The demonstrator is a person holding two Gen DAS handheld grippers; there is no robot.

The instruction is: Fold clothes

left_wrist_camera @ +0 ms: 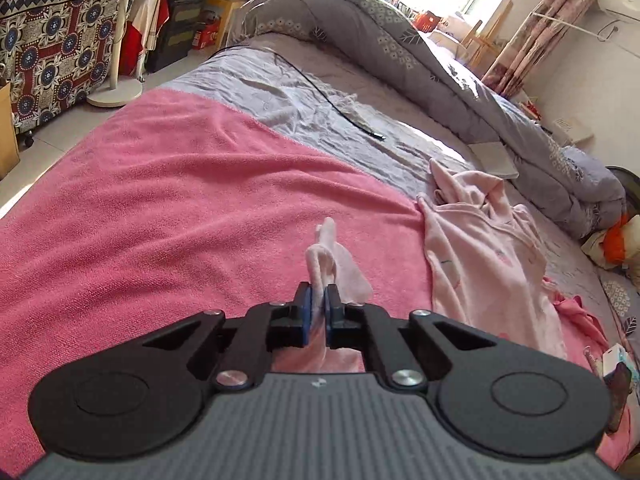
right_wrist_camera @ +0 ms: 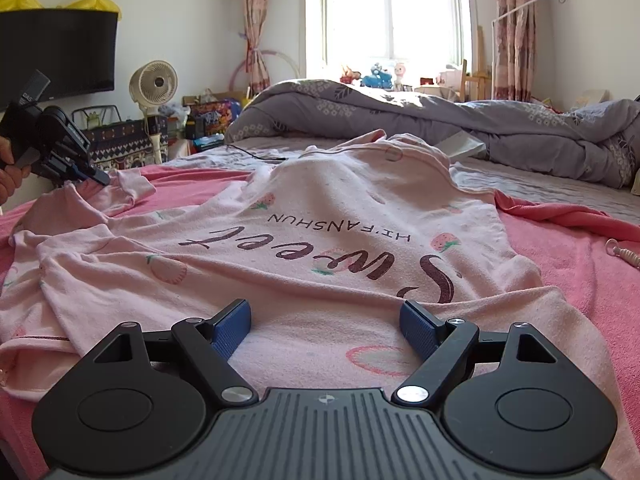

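A pale pink shirt (right_wrist_camera: 320, 240) printed with strawberries and the word "Sweet" lies crumpled, print up, on a pink towel (left_wrist_camera: 160, 208) spread over a bed (left_wrist_camera: 320, 92). The left tool (left_wrist_camera: 319, 300), gripped in a hand (right_wrist_camera: 10, 172) at the bed's edge, is clenched on a sleeve of the shirt, with cloth bunched between its blue pads (left_wrist_camera: 307, 300). The right tool (right_wrist_camera: 326, 320) hovers low over the hem, its jaws spread wide and holding nothing. A grey quilt (right_wrist_camera: 440, 120) is heaped beyond.
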